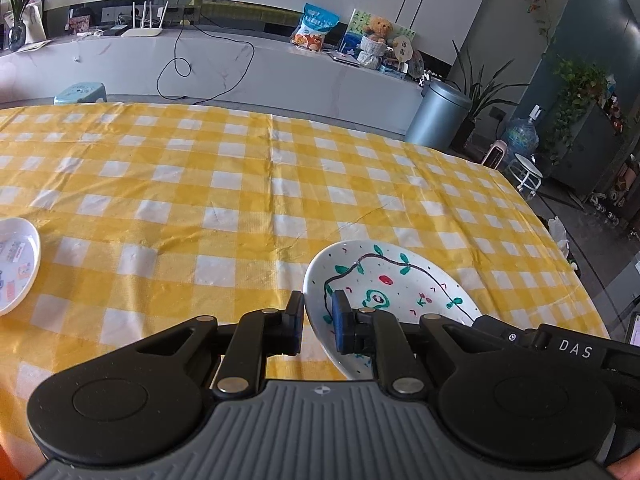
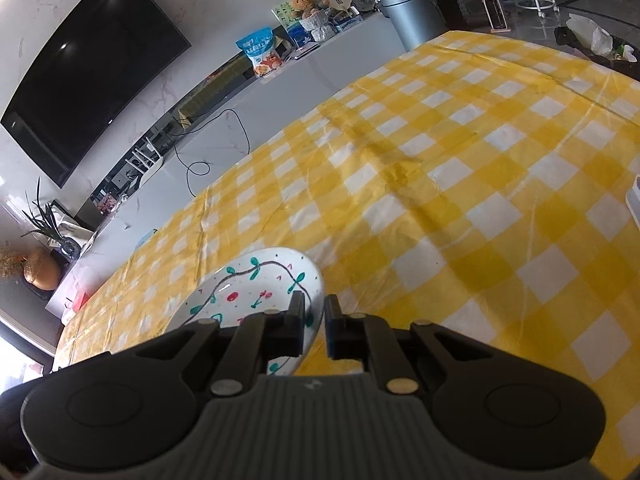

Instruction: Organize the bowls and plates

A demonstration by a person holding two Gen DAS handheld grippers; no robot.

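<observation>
Both tools are pinching the same painted plate point(image 1: 384, 280) — the left gripper point(image 1: 318, 320) is clamping its left rim, with one pad under the edge and one on the decorated face, while the right gripper point(image 2: 314, 322) is biting the opposite rim in the same way. The plate, white with green vines and red dots, is sitting between the two tools close to the near side of the table, and it seems to be coming clear of the cloth, though neither view is showing the underside, so I cannot say for certain. To do this carry well, I judge that the two hands should be rising together and keeping level with each other, since a thin hard rim held by narrow pads is likely to slip or tilt if one side is leading. The pinch is looking shallow on both sides, so a slow, even move is the safer choice. A second, smaller plate with stickers point(image 1: 14, 264) is lying at the far left edge of the left view — a likely partner for stacking. The yellow checked tablecloth point(image 1: 240, 184) is wrinkled and creased, which may be catching a dragged rim. Beyond the table a white media counter point(image 1: 240, 60) is carrying a snack bag point(image 1: 316, 26) and a teddy bear point(image 1: 378, 28), with a dark television point(image 2: 88, 68) above and a grey bin point(image 1: 438, 116) beside some plants.
</observation>
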